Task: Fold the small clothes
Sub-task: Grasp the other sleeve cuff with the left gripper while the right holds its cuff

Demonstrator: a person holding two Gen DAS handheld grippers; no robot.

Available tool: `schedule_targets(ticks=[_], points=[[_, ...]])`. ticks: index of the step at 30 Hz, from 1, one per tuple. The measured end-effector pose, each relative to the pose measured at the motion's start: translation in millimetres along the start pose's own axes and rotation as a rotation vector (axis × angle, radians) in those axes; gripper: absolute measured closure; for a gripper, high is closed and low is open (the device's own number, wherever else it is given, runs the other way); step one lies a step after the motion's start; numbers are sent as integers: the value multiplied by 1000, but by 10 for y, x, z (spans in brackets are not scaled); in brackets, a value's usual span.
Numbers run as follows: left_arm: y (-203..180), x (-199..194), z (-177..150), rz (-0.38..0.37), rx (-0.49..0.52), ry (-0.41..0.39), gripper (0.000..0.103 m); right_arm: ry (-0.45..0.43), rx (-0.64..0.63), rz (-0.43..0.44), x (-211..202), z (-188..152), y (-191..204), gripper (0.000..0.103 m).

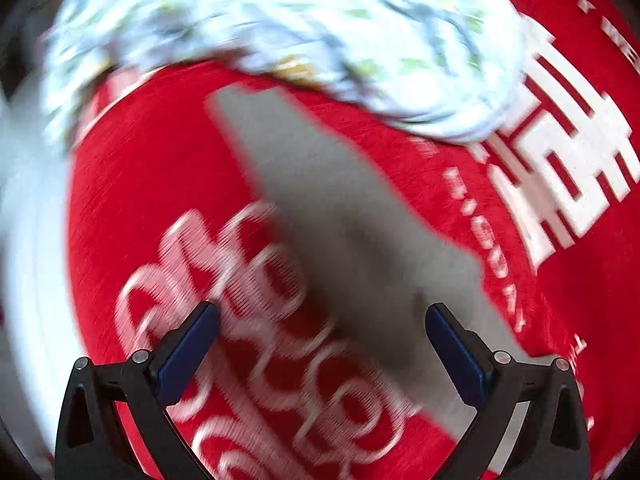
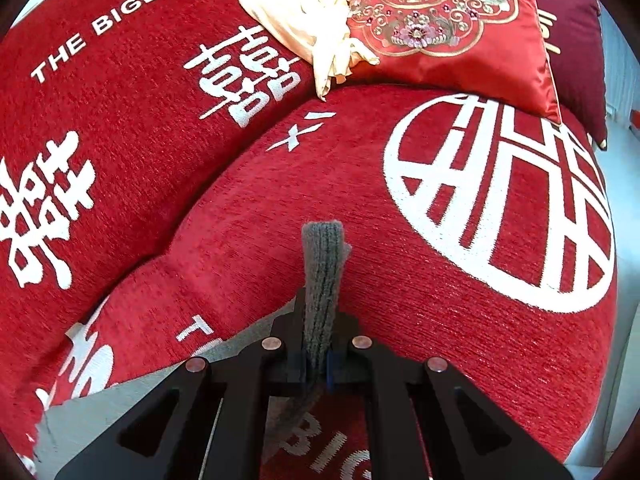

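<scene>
The right gripper (image 2: 318, 364) is clenched on a grey knitted sock (image 2: 322, 280), whose free end sticks up past the fingertips above the red cover (image 2: 400, 340). The left gripper (image 1: 322, 344) stands released with nothing between its blue pads (image 1: 188, 354), hovering over a grey strip (image 1: 320, 200) of fabric lying on the cover; that view is blurred.

Folding looks barely begun: the sock is lifted, not laid flat, and a pale patterned garment (image 1: 280, 20) sits bunched and unfolded, as does a cream cloth bundle (image 2: 304, 20).

The surface is a sofa-like seat draped in red chenille with white characters and "THE BIGDAY" lettering (image 2: 116, 24). An embroidered satin cushion (image 2: 440, 20) leans at the back.
</scene>
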State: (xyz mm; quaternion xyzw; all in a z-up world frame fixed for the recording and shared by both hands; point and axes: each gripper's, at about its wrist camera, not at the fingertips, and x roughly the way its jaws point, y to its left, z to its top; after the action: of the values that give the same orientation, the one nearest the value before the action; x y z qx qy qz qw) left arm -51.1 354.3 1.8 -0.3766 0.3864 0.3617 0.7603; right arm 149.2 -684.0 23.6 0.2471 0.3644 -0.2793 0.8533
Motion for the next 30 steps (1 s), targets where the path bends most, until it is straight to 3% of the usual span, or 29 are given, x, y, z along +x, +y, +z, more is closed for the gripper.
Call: schedule_targets(ticks=[1, 2, 3, 4, 5, 6, 7, 9, 11, 13, 14, 16, 18, 22, 23, 24, 25, 27, 30], points=[[-56, -34, 58, -113, 31, 16, 45, -2, -4, -8, -1, -7, 14, 97], [-93, -130, 124, -273, 39, 54, 74, -4, -5, -12, -3, -14, 20, 97], [-72, -247, 162, -363, 33, 41, 74, -4, -6, -16, -2, -14, 28, 97], [-13, -495, 185, -455, 31, -41, 74, -6, -8, -22, -3, -17, 35, 97], [63, -700, 190, -482, 38, -123, 60, -7, -11, -25, -1, -18, 42, 97], [140, -832, 198, -463, 38, -184, 3, -9, -13, -29, -1, -19, 53, 97], [243, -913, 193, -374, 18, -242, 4, -11, -18, -33, 0, -24, 73, 97], [401, -819, 210, -236, 10, -262, 0, -13, -35, -39, 5, -34, 118, 97], [541, -527, 247, -200, 3, -175, 0, -13, -47, -46, 12, -48, 152, 97], [722, -151, 233, -165, -94, -59, 0, -10, -53, -51, 13, -62, 166, 97], [772, -42, 150, -185, -134, -31, 0, -10, -54, -53, 11, -65, 172, 97], [763, -55, 23, -196, -147, -110, 0, -13, -58, -60, 1, -70, 184, 97], [589, 41, 67, -241, -121, -84, 0, -16, -66, -68, 2, -73, 203, 97], [80, 305, 359, -109, 3, -66, 1, -20, -93, -83, 8, -109, 270, 97], [24, 332, 419, -75, 22, -69, 17, -20, -96, -83, 5, -117, 279, 97], [-9, 322, 482, -42, 33, -88, 65, -20, -96, -83, 1, -121, 282, 97], [30, 357, 531, -54, 19, -64, 90, -20, -94, -83, -3, -121, 280, 97], [261, 349, 588, -145, -76, -27, 93, -23, -91, -84, -4, -99, 270, 97], [465, 179, 578, -115, -84, -93, 93, -21, -82, -85, 14, -86, 261, 97]])
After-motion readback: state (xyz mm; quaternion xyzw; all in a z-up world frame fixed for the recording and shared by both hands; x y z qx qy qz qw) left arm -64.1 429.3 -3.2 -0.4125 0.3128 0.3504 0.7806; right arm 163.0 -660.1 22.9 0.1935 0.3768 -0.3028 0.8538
